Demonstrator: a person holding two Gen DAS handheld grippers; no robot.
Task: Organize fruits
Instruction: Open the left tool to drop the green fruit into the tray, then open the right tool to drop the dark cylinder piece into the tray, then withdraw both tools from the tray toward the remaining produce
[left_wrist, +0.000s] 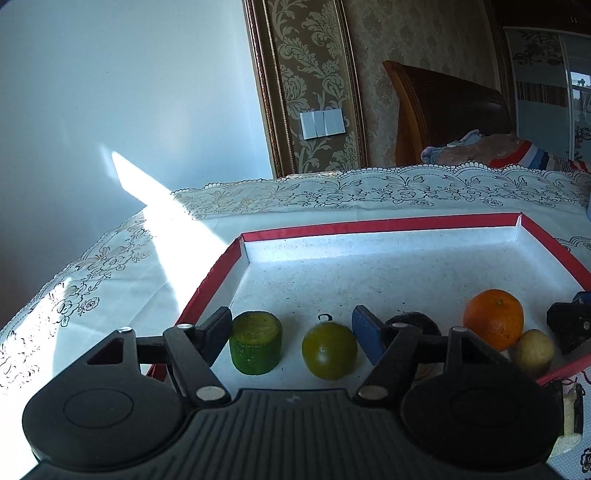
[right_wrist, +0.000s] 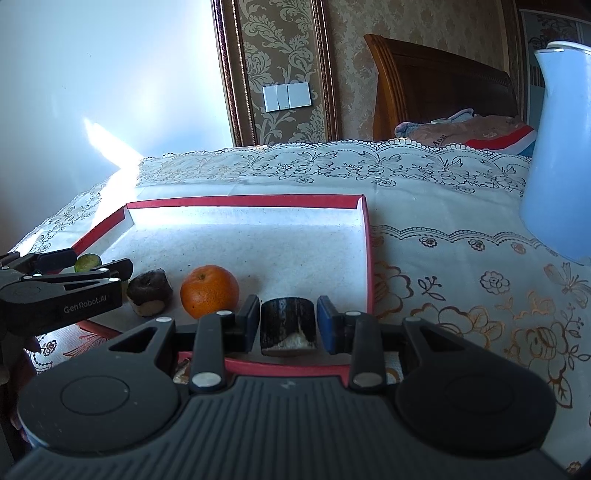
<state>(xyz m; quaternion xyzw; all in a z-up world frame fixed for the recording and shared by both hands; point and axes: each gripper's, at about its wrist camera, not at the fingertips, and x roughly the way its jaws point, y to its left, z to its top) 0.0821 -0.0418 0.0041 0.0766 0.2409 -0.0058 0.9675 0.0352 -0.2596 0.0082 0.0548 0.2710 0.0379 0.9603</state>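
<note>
Surface finishes on the table.
Lace-edged cloth (right_wrist: 443, 258); matt speckled tray (left_wrist: 406, 266), red paper rim; dimpled glossy orange (left_wrist: 494, 323); matt ribbed plastic gripper (left_wrist: 291, 332).

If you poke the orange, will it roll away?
Probably, a little: the orange looks round and sits loose on the flat tray floor. The red rim would likely stop it. Its dimpled skin seems grippy, not slippery.
</note>
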